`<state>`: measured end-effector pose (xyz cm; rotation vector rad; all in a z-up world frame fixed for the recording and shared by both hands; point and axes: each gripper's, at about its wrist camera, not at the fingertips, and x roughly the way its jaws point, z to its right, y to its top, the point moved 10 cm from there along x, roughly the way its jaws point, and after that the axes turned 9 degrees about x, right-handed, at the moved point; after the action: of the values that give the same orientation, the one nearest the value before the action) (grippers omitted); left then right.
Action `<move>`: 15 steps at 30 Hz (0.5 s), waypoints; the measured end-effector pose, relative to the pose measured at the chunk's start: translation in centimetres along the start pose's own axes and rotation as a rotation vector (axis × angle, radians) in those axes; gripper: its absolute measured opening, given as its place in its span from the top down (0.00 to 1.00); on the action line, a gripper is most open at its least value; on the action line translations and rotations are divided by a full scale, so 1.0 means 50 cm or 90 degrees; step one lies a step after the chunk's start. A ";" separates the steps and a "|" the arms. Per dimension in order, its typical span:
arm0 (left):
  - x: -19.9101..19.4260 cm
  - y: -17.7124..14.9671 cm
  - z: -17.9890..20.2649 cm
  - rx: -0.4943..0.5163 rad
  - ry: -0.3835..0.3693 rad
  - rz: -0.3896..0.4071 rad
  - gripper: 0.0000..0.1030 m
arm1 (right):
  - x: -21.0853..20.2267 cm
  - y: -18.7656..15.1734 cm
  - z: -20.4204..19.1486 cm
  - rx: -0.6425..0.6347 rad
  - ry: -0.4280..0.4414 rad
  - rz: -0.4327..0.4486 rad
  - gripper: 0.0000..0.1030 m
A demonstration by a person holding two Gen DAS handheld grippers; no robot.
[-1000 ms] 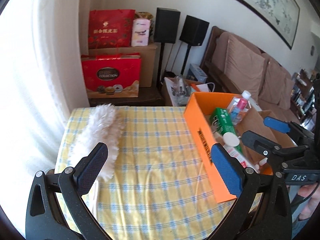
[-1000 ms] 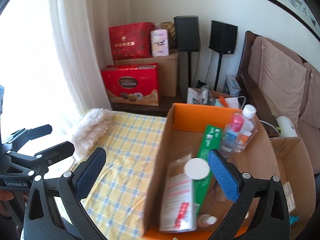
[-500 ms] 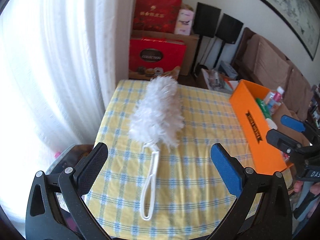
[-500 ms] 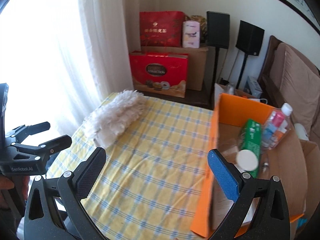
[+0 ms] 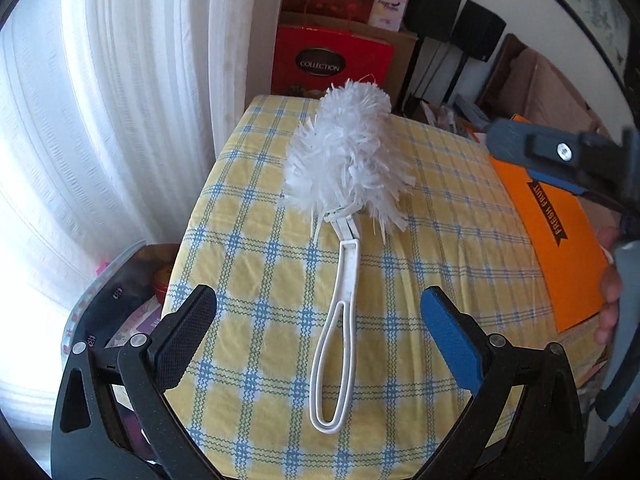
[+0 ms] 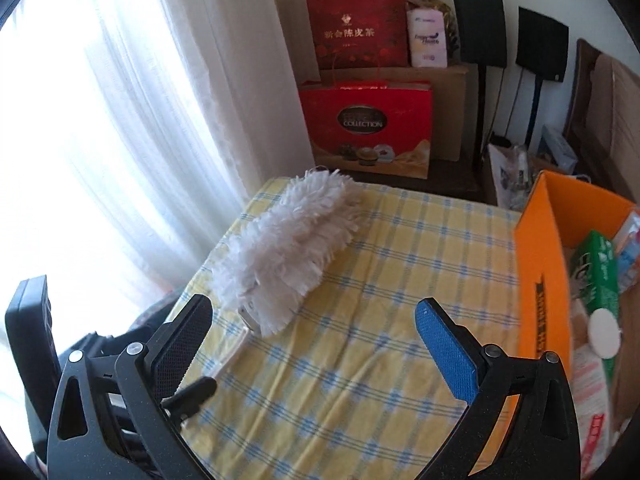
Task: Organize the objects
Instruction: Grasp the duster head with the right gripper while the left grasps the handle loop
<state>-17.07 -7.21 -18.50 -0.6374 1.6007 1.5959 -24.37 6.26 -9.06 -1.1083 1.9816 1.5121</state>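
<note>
Left wrist view is filled by the worktop (image 5: 280, 264), draped in a yellow and blue checked cloth, with a white curtain (image 5: 120, 120) close along its left edge. At the right edge stands the orange box (image 5: 560, 248), printed FRESH FRUIT on its side wall. In the right wrist view its open top is seen, and a green carton (image 6: 596, 276), a white round cap (image 6: 606, 333) and some bottles, only partly visible, are already packed inside. That part of the organizing is judged to be done.

One item is left loose: the white duster (image 5: 344, 160), laid lengthwise on the cloth, fluffy head toward the far end and looped white handle (image 5: 336, 340) pointing back toward the near edge. Nothing else is seen on the cloth, so the task is judged to be near its end, with only this piece to be lifted and put away, presumably in the box.

The left gripper (image 5: 318, 334) is spread wide and empty, with the handle loop lined up between its jaws but not touched. The right gripper (image 6: 310, 340) is likewise held wide open with nothing in it, above the cloth just beside the duster head and well apart from the box contents. No grasp is yet made by either.
</note>
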 end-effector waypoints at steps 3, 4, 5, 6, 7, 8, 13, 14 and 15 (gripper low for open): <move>0.013 -0.007 0.002 -0.005 -0.004 0.002 0.14 | 0.054 0.007 -0.017 0.026 0.018 -0.021 0.02; 0.016 -0.011 0.002 -0.009 -0.010 0.004 0.17 | 0.075 0.009 -0.024 0.030 0.024 -0.029 0.03; 0.019 -0.013 0.003 -0.012 -0.017 0.004 0.23 | 0.092 0.010 -0.031 0.031 0.028 -0.036 0.04; 0.022 -0.016 0.003 -0.015 -0.021 0.002 0.26 | 0.108 0.010 -0.037 0.034 0.032 -0.043 0.06; 0.024 -0.019 0.005 -0.015 -0.024 0.001 0.27 | 0.125 0.010 -0.044 0.038 0.037 -0.052 0.08; 0.026 -0.022 0.007 -0.015 -0.029 0.000 0.28 | 0.138 0.010 -0.048 0.042 0.042 -0.058 0.08; 0.049 -0.035 0.017 -0.015 -0.046 -0.018 0.38 | 0.200 0.005 -0.066 0.087 0.077 -0.099 0.13; 0.050 -0.034 0.019 -0.009 -0.041 -0.014 0.40 | 0.208 0.004 -0.065 0.093 0.077 -0.105 0.15; 0.050 -0.034 0.022 -0.004 -0.037 -0.013 0.46 | 0.217 0.002 -0.065 0.096 0.073 -0.110 0.20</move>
<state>-17.00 -5.87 -21.42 -0.6030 1.5429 1.5910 -30.49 -0.48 -15.80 -1.2901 1.9803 1.2148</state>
